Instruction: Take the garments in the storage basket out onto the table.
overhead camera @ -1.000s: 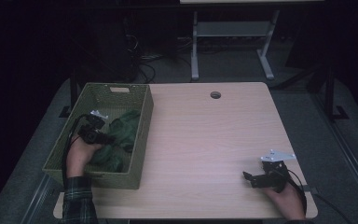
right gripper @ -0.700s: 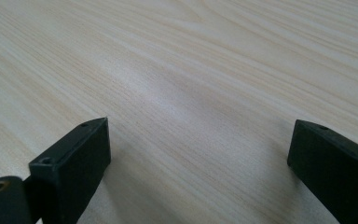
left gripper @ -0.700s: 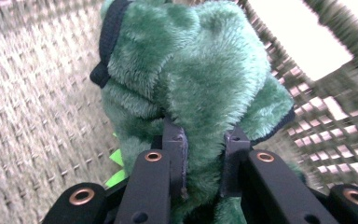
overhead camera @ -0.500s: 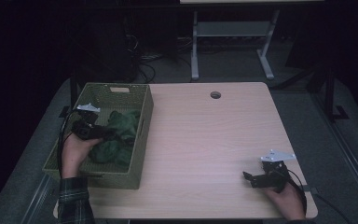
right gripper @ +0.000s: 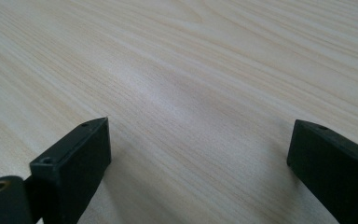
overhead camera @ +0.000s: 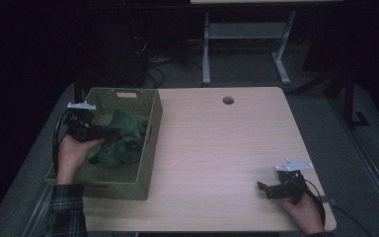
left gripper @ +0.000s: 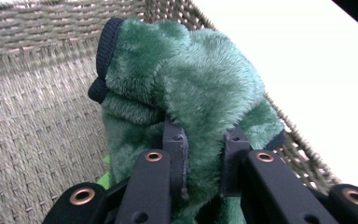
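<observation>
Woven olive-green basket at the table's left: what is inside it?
The woven olive-green basket holds a fuzzy green fleece garment with dark navy trim, pinched by the left gripper. The fleece covers part of the basket floor, so anything beneath stays hidden.

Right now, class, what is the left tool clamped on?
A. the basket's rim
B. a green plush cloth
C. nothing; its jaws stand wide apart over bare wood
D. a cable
B: in the left gripper view the left tool has both jaws pinched into the green plush cloth, which sits above the woven basket.
</observation>
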